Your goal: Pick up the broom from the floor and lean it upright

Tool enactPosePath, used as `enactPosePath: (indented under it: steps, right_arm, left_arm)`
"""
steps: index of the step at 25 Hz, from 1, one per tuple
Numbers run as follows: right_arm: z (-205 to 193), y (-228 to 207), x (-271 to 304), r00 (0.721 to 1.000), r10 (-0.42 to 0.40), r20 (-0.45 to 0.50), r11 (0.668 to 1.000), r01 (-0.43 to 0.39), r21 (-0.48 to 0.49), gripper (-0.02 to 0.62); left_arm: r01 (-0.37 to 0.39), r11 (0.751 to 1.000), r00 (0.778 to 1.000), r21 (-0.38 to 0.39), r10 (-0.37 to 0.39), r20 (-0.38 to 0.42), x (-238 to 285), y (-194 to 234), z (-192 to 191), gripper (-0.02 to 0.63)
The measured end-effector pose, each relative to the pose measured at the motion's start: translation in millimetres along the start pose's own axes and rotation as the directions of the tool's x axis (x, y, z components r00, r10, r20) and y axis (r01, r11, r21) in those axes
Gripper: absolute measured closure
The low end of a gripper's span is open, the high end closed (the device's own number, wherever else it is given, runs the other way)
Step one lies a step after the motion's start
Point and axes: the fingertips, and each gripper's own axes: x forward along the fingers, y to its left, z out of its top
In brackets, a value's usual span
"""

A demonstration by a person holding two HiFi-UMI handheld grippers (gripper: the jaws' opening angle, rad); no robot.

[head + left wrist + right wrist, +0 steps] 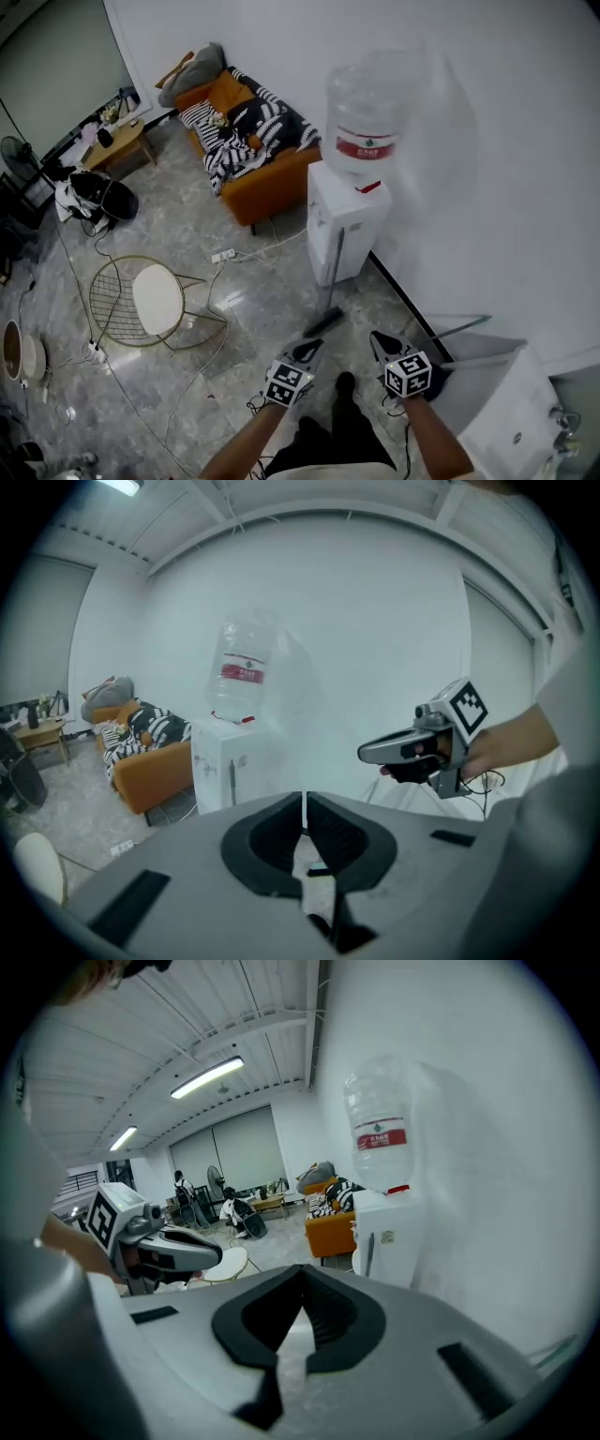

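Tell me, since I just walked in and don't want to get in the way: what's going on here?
A person holds a two-jaw gripper in each hand. The left gripper and right gripper are side by side in front of the water dispenser, both shut with nothing between the jaws. The broom leans upright against the dispenser's front, its head down on the floor, so the job looks done.
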Motion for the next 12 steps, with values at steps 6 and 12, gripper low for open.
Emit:
enactPosePath:
  steps: [6, 12]
  right_arm:
    - [31.9, 35.5, -65.2, 0.999, -0.001, 0.034, 1.000, 0.001, -0.009, 0.595]
    - [71.1, 29.5, -116.3, 0.995, -0.010, 0.094, 1.000, 0.010, 0.002, 0.595]
  left_arm:
    - [-0.033, 0.999, 0.999, -0.044, 0.035, 0.042, -59.1, -35.3, 44.7, 0.587]
    - [-0.059, 0.996, 0.988, -0.072, 0.069, 0.138, -86.5, -65.8, 94.1, 0.586]
